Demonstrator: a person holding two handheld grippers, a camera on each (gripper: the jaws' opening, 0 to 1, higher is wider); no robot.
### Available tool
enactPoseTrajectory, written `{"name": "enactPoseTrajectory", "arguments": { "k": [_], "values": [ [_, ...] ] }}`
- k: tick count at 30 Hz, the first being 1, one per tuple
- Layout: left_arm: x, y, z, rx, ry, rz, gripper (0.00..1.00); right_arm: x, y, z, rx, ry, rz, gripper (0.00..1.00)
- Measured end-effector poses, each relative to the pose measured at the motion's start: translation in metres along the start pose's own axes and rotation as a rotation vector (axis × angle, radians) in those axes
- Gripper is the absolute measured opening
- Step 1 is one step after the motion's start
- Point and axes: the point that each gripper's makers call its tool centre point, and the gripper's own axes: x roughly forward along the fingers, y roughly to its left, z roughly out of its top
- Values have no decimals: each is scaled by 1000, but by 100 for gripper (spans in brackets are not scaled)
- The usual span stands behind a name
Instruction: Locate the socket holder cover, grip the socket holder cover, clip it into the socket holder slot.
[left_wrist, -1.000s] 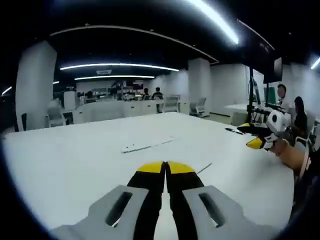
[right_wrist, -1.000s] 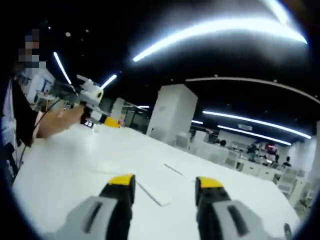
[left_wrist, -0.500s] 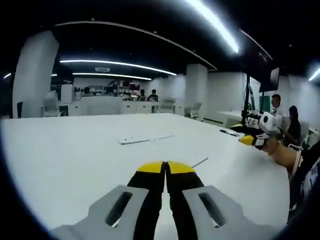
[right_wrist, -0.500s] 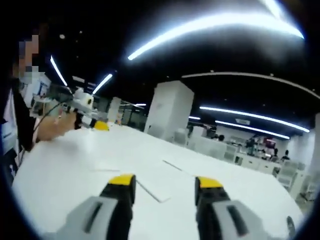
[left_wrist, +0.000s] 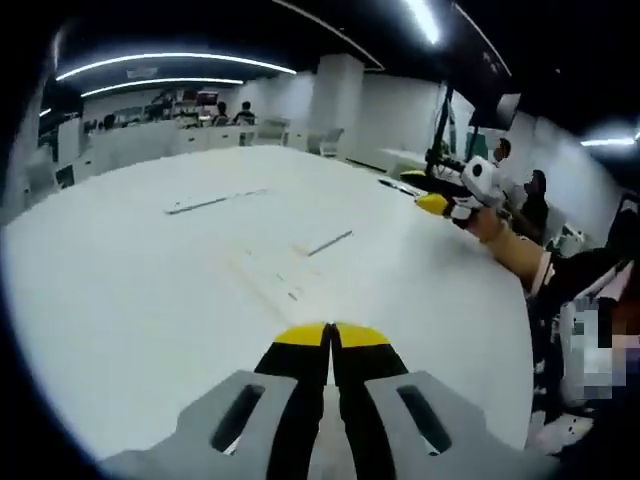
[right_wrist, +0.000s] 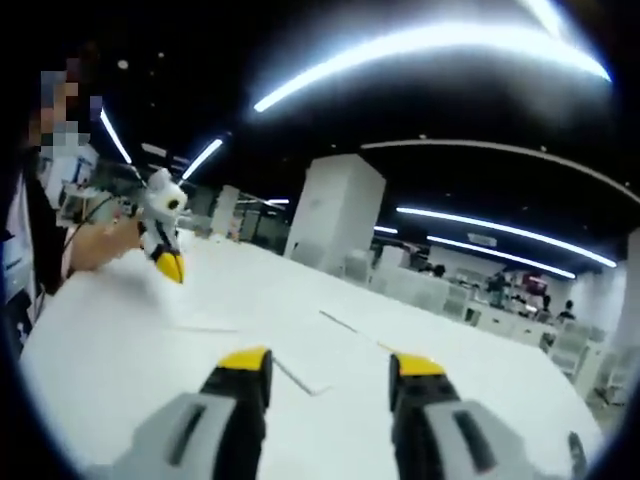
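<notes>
Although the white table (left_wrist: 130, 300) is bright and washes out detail, we can pick out a long thin strip (left_wrist: 215, 201) lying far to the left in the left gripper view, and a shorter strip (left_wrist: 329, 243) nearer the middle; which of them is the socket holder cover we cannot tell. Faint pale outlines (left_wrist: 275, 280) lie on the table just ahead of the left gripper (left_wrist: 329, 336), whose yellow-tipped jaws are pressed together on nothing. At far right, the right gripper (left_wrist: 440, 203) shows above the table, held by a hand (left_wrist: 500, 235) (its jaws too small to read here). In the right gripper view, the right gripper (right_wrist: 331, 364) has its jaws spread apart over a thin strip (right_wrist: 298, 379), with the left gripper (right_wrist: 165, 250) pointing down at the table, far left.
</notes>
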Motion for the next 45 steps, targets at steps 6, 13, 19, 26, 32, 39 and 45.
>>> {"name": "enactPoseTrajectory", "arguments": {
  "k": [6, 13, 19, 26, 32, 39, 45],
  "values": [
    [14, -13, -19, 36, 99, -33, 3, 0, -2, 1, -7, 3, -8, 48],
    [21, -13, -30, 41, 160, -40, 3, 3, 0, 0, -12, 7, -2, 48],
    [23, -15, -36, 47, 184, -43, 3, 5, -1, -1, -17, 11, -3, 48],
    [22, -13, -35, 53, 184, -41, 3, 6, 1, -2, -20, 14, 1, 48],
    [23, -11, -37, 54, 196, -40, 3, 7, 1, -3, -23, 17, 2, 48],
    [23, -11, -38, 59, 197, -40, 3, 6, 1, -3, -27, 17, 4, 48],
    [27, -14, -39, 74, 183, -33, 3, 7, 1, -4, -34, 24, 6, 48]
  ]
}}
